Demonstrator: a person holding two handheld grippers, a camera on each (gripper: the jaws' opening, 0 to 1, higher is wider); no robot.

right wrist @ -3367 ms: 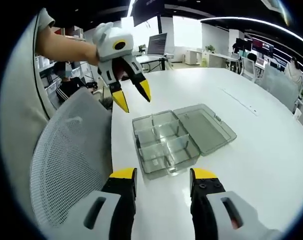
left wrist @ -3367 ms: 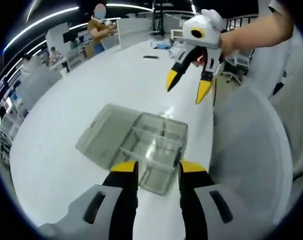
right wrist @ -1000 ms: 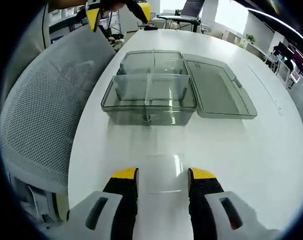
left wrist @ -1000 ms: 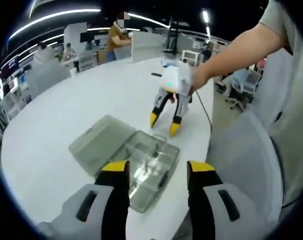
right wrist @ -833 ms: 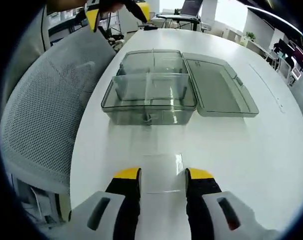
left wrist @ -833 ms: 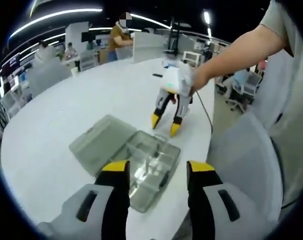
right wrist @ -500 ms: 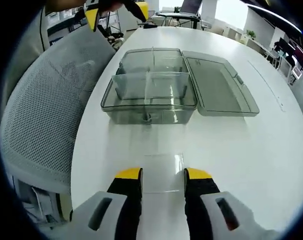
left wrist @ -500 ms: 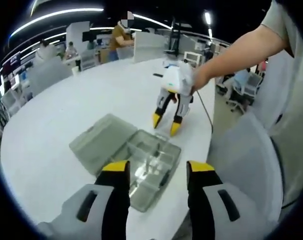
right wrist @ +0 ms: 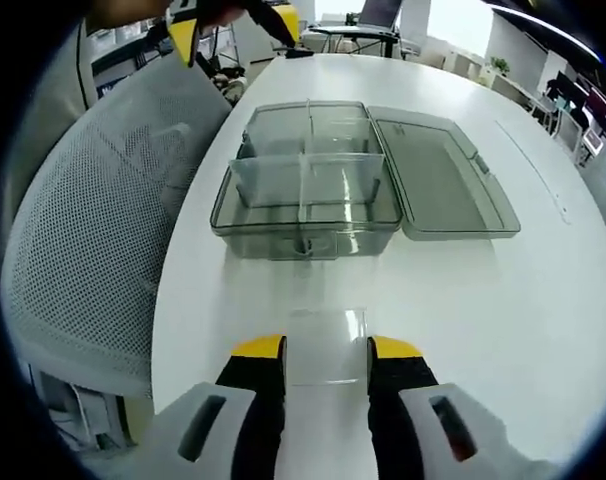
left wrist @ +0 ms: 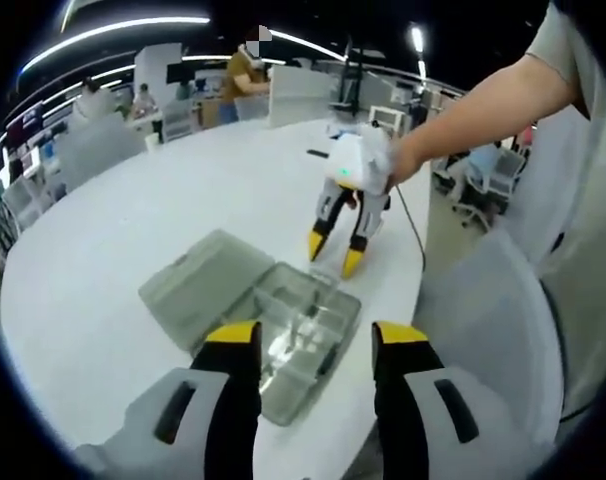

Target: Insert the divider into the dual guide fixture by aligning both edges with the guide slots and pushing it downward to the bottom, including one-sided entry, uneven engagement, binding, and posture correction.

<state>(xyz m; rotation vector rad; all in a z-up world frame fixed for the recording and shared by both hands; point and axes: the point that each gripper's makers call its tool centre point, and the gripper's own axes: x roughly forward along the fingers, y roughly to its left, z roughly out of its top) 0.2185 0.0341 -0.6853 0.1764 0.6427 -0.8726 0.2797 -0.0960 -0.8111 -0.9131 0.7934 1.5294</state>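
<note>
A: Big white desk [right wrist: 543,300] fills the right gripper view, mesh chair [right wrist: 83,240] down the left edge. Centre frame sits the clear dual guide fixture [right wrist: 305,205], lid [right wrist: 438,185] flung open to its right.

B: And the divider [right wrist: 325,345]? A clear sheet lying flat on the desk, bottom centre, directly between the right hand-held gripper [right wrist: 324,350] jaws, which stand narrowly apart around it. Whether they're pinching it yet, hard to tell.

A: Its long edge runs across the frame, parallel to the fixture's near wall.

B: Left hand-held gripper [left wrist: 305,342], bottom centre of the left gripper view, spread wide, holding nothing, hovering over the fixture [left wrist: 301,330]. Nothing blocks the path.
</note>
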